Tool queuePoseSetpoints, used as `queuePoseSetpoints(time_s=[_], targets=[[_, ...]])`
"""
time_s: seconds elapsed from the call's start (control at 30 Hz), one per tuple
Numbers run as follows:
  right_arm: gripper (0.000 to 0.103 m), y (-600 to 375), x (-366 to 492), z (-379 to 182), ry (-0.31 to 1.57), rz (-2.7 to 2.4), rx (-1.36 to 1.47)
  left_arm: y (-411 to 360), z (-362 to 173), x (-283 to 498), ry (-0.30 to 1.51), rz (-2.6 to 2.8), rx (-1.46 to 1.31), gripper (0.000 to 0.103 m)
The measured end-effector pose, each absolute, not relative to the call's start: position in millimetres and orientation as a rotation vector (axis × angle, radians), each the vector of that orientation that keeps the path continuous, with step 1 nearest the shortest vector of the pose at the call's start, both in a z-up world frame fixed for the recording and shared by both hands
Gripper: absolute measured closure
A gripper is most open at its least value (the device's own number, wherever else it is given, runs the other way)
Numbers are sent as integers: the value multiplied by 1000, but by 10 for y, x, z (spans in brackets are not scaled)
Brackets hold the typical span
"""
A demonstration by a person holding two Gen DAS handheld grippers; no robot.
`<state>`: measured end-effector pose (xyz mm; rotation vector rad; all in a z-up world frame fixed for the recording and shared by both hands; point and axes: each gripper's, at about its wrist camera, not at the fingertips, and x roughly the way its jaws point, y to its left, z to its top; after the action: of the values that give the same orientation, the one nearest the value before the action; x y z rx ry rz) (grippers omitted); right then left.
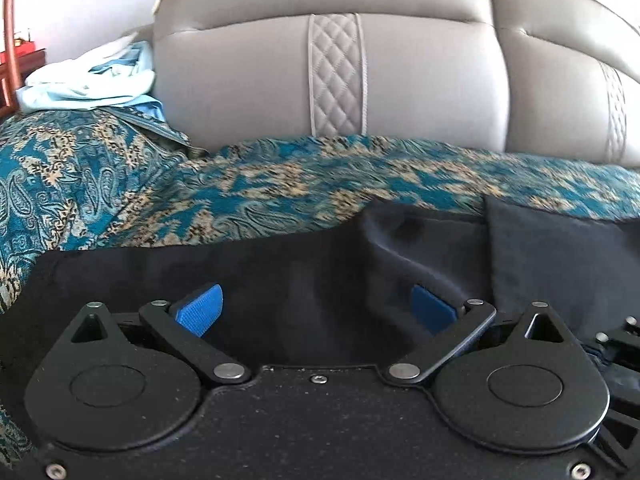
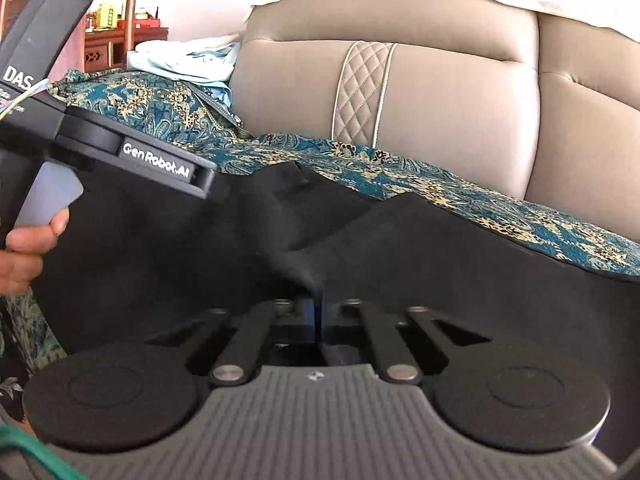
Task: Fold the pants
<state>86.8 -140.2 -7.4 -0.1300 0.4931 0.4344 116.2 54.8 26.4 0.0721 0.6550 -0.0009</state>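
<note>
The pants (image 2: 400,264), black and matte, lie spread over the teal patterned cover (image 1: 280,184) on the sofa (image 1: 400,80) seat, just below both grippers, with a fold ridge running across the middle. The right gripper (image 2: 316,312) has its blue pads pressed together on a pinch of the black cloth, which rises in a small peak into the jaws. The left gripper (image 1: 316,304) stands wide open, its blue pads apart above the cloth and pressing on nothing. A person's hand (image 2: 24,248) holds that left tool at the left of the right wrist view. The cloth looks light, soft and limp, so it should drape and sag from any single hold and may slip if only a thin layer is caught. The better holds, I judge, are the edges and corners, waistband or hem, taken through all layers, one gripper at each end.
</note>
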Motion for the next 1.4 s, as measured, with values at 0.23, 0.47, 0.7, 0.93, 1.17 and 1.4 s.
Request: queuePoseSetpoints(time_s=[0.23,0.47,0.7,0.93,1.17,1.4], targets=[[99,-1336,580,-87,484,540,-154,480,158,1009,661,33,141,2],[57,-1289,397,-157,488,595,-219,576,-54,1003,708,77,135,1],[21,-1657,418,22,477,576,-99,698,-108,1027,698,71,56,0],[14,-2630,509,207,415,196,76,763,-172,1017,654,52,20,0],[53,-4073,425,379,441,-423,213,775,-248,975,581,25,27,0],[76,-5353,85,171,559,-700,528,779,-274,937,553,23,27,0]])
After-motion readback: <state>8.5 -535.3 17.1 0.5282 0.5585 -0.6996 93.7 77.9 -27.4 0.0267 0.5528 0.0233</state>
